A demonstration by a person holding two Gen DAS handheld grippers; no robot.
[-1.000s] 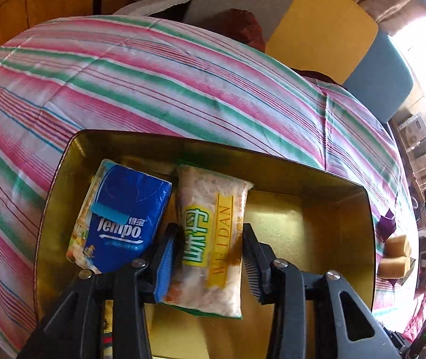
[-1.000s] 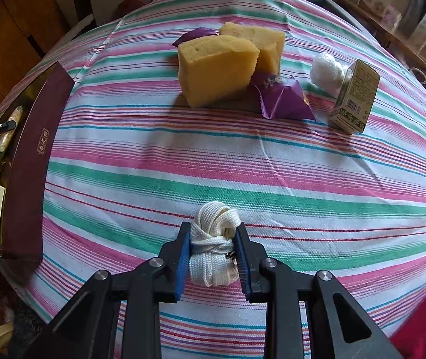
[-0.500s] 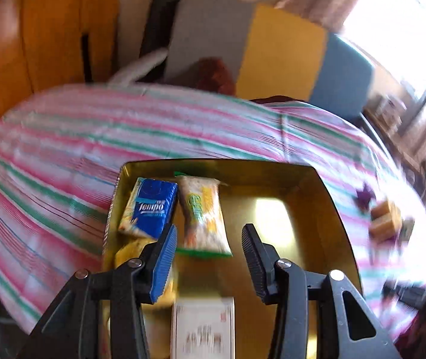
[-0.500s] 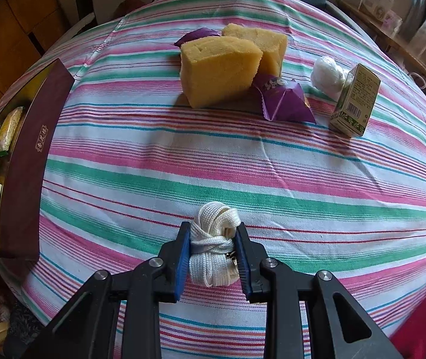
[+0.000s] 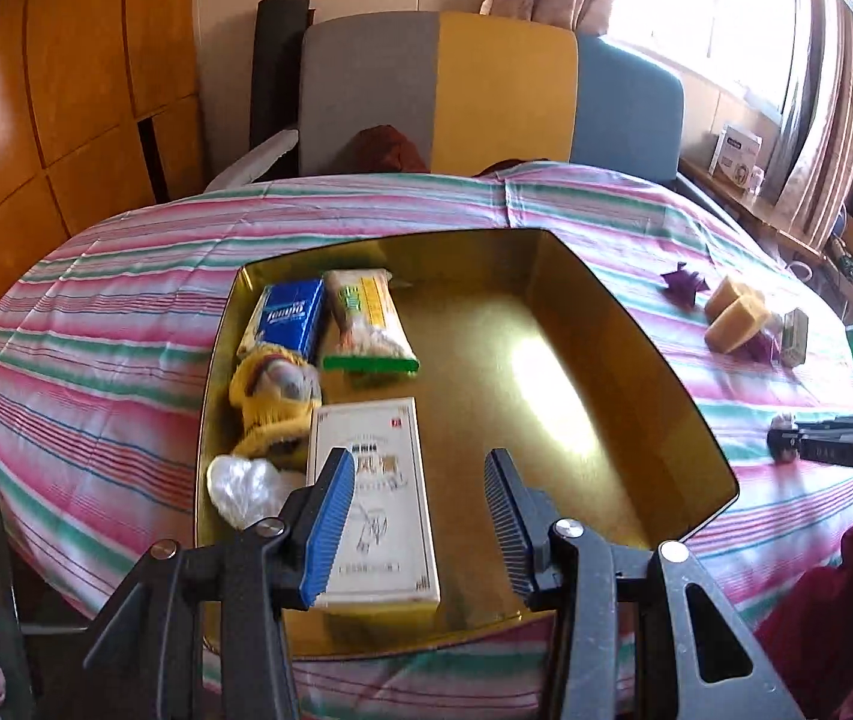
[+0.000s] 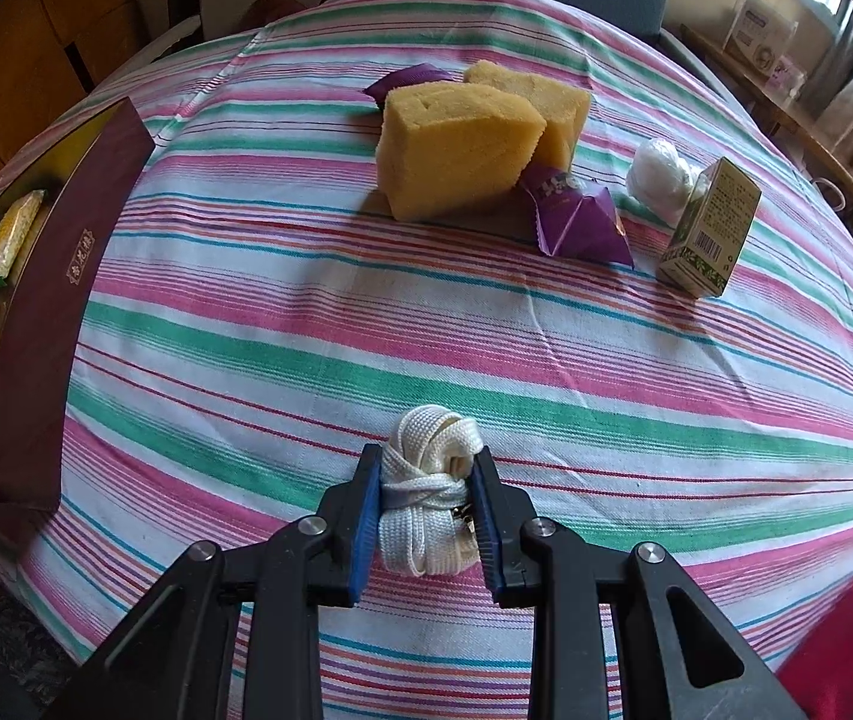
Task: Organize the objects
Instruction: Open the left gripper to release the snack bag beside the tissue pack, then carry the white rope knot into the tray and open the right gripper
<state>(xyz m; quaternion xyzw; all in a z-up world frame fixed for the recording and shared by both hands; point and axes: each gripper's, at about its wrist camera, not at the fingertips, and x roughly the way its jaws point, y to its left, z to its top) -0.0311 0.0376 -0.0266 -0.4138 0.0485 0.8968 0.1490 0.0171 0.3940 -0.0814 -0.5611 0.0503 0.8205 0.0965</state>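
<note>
A gold-lined box (image 5: 624, 354) sits on the striped tablecloth, its maroon outer wall (image 6: 60, 288) at the left of the right wrist view. Inside lie a blue tissue pack (image 5: 288, 315), a snack packet (image 5: 366, 324), a yellow knitted item (image 5: 273, 402), a clear wrapped piece (image 5: 243, 483) and a white flat carton (image 5: 375, 504). My left gripper (image 5: 420, 504) hovers open above the box's near end with nothing between its fingers. My right gripper (image 6: 426, 486) is shut on a bundle of white woven strap (image 6: 429, 480) resting on the cloth.
Two yellow sponges (image 6: 456, 144), purple wrappers (image 6: 576, 216), a white wrapped ball (image 6: 660, 177) and a small green carton (image 6: 711, 228) lie at the table's far right. A grey, yellow and blue chair back (image 5: 486, 90) stands behind the table. A red cloth (image 6: 846, 648) lies at the near right.
My left gripper let go of the snack packet, which now lies in the box, and drew back and up, so the whole box shows. The right gripper stayed still on the strap bundle.
</note>
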